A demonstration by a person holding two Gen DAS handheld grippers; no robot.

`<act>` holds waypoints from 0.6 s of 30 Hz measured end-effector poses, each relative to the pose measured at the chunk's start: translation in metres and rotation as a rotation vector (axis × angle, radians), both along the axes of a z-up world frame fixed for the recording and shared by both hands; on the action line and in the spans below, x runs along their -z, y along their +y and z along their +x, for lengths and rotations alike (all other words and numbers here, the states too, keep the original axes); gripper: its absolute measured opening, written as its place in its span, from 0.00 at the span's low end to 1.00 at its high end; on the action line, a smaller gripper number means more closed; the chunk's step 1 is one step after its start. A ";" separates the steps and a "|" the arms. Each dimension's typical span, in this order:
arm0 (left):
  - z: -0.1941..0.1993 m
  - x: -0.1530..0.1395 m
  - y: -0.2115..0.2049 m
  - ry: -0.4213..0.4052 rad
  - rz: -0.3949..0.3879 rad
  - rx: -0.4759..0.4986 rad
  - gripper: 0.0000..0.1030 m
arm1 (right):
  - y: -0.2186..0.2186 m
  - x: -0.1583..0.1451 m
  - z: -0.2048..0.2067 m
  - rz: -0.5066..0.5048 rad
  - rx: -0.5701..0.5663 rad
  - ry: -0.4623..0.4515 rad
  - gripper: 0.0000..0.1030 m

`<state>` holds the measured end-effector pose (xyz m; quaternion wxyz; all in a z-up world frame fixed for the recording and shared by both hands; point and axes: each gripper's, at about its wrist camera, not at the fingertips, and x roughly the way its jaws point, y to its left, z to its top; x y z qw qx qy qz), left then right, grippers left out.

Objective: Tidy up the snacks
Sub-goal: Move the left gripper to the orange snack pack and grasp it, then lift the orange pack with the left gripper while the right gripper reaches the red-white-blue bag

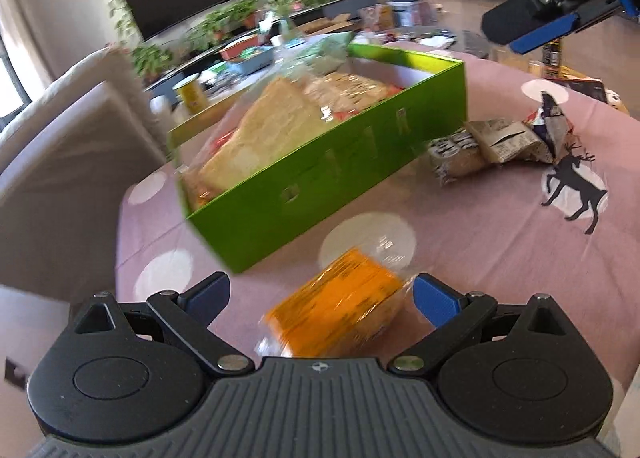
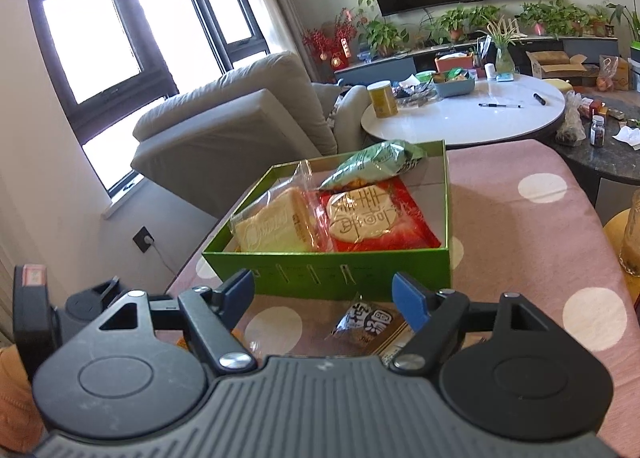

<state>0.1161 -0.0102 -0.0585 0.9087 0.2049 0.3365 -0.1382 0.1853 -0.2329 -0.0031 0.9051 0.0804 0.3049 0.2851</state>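
Note:
A green box (image 1: 320,174) stands on the pink tablecloth and holds a pale bread pack (image 2: 276,228), a red cookie pack (image 2: 372,218) and a green bag (image 2: 376,164). The box also shows in the right wrist view (image 2: 328,274). My left gripper (image 1: 320,296) is open, its fingers either side of an orange wrapped snack (image 1: 340,310) lying on the cloth. My right gripper (image 2: 322,294) is open above a brown wrapped snack (image 2: 364,324) just in front of the box. More wrapped snacks (image 1: 496,142) lie right of the box.
The pink spotted tablecloth (image 2: 540,242) covers the table. A grey sofa (image 2: 240,126) stands to the left. A white round table (image 2: 472,114) with clutter and a yellow can (image 2: 382,98) stands behind. My right gripper shows in the left wrist view (image 1: 552,14).

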 end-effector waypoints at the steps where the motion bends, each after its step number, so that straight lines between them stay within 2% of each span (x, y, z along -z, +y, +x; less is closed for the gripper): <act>1: 0.004 0.001 -0.002 0.007 -0.005 0.006 0.95 | -0.001 0.001 0.001 -0.002 0.004 0.005 0.63; 4: 0.016 0.006 -0.003 0.036 -0.040 -0.025 0.95 | -0.007 0.006 0.004 -0.002 0.026 0.021 0.63; 6: 0.023 0.009 0.000 0.075 -0.096 -0.050 0.91 | -0.014 0.008 0.007 0.003 0.048 0.033 0.63; 7: 0.027 0.011 0.004 0.103 -0.139 -0.067 0.86 | -0.017 0.008 0.008 0.007 0.058 0.039 0.63; 10: 0.034 0.017 0.017 0.176 -0.254 -0.126 0.61 | -0.026 0.011 0.012 0.014 0.092 0.060 0.63; 11: 0.034 0.018 0.020 0.177 -0.268 -0.142 0.53 | -0.029 0.013 0.013 0.011 0.101 0.067 0.63; 15: 0.026 0.015 0.025 0.158 -0.284 -0.184 0.48 | -0.032 0.021 0.015 -0.018 0.119 0.091 0.64; 16: 0.023 0.012 0.025 0.151 -0.290 -0.186 0.44 | -0.033 0.023 0.016 -0.025 0.123 0.099 0.64; 18: 0.017 0.008 0.026 0.136 -0.302 -0.202 0.44 | -0.036 0.027 0.018 -0.033 0.142 0.117 0.64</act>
